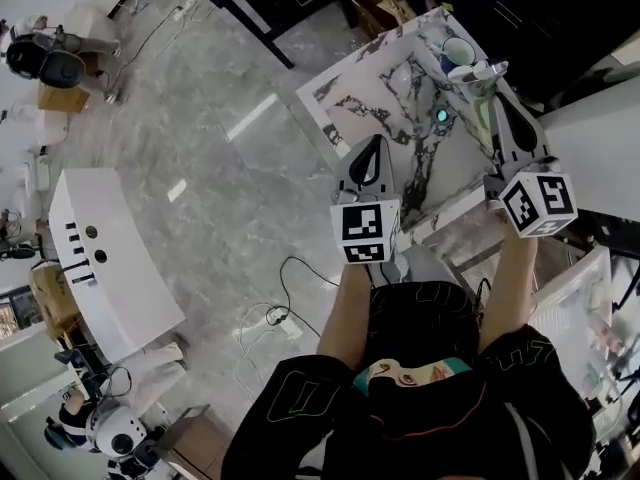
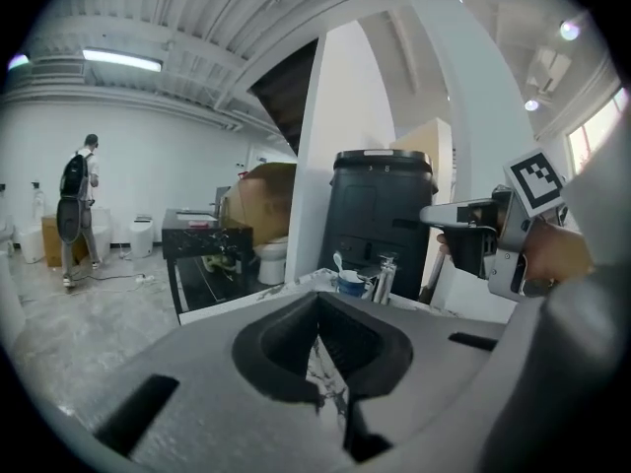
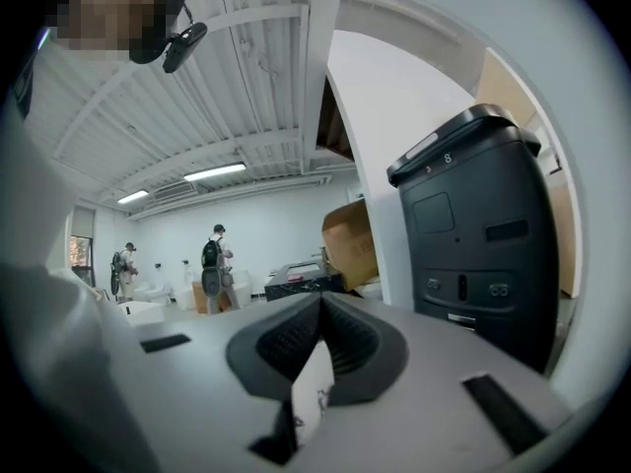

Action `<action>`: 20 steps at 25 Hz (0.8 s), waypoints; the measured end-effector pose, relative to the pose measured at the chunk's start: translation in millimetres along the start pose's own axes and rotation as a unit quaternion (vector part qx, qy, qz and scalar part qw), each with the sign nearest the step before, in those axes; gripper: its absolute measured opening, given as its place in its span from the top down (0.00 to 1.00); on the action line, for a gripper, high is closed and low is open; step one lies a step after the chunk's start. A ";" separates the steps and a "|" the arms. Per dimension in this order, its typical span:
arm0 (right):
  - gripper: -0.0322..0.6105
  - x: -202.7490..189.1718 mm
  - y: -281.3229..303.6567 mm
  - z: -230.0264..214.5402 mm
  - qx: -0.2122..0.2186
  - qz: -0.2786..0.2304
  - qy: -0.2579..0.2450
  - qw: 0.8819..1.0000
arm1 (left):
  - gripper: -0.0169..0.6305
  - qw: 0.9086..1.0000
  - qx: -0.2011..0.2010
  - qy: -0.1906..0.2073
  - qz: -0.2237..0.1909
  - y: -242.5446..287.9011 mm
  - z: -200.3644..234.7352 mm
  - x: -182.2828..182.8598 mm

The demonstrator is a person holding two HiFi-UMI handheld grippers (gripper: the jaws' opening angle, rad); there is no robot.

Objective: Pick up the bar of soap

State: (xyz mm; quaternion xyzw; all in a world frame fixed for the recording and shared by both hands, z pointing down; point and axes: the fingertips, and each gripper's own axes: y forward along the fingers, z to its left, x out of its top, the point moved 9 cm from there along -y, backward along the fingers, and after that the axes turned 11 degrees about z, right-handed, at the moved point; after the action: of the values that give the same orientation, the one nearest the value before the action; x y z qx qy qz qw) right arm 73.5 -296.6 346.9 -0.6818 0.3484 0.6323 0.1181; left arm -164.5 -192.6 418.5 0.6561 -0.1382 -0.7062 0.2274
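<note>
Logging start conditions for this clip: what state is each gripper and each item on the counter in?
left gripper: shut, nothing between the jaws.
right gripper: shut, empty.
cup: upright, a utensil standing in it.
small teal item, possibly the soap: lying on the counter, untouched.

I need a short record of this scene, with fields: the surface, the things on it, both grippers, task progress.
surface: marble counter
on it: cup, faucet, small teal object, maybe the soap
left gripper: shut, empty, over the counter's near edge
right gripper: shut, empty
progress: nothing picked up yet
</note>
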 end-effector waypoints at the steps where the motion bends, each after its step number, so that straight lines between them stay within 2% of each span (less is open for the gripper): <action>1: 0.94 -2.4 -0.7 -7.3 -0.011 0.003 0.005 1.000 | 0.96 1.000 -0.008 0.000 0.006 6.6 -1.9 -0.9; 9: 0.94 -20.8 -17.4 -43.1 -0.080 0.026 0.025 0.996 | 0.96 0.995 -0.083 0.025 0.043 54.3 -35.6 -6.3; 14: 0.94 -34.4 -23.5 -60.1 -0.110 0.048 0.027 0.992 | 0.96 0.991 -0.114 0.035 0.055 74.2 -50.9 -7.5; 20: 0.94 -55.4 -17.6 -84.0 -0.141 0.097 0.013 0.985 | 0.96 0.986 -0.145 0.041 0.073 96.8 -63.9 -13.0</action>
State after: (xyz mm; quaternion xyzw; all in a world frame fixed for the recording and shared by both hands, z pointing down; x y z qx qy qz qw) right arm 152.3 -316.2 408.8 -0.6624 0.3219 0.6749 -0.0459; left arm -87.3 -262.6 471.0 0.6328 -0.0725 -0.6725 0.3770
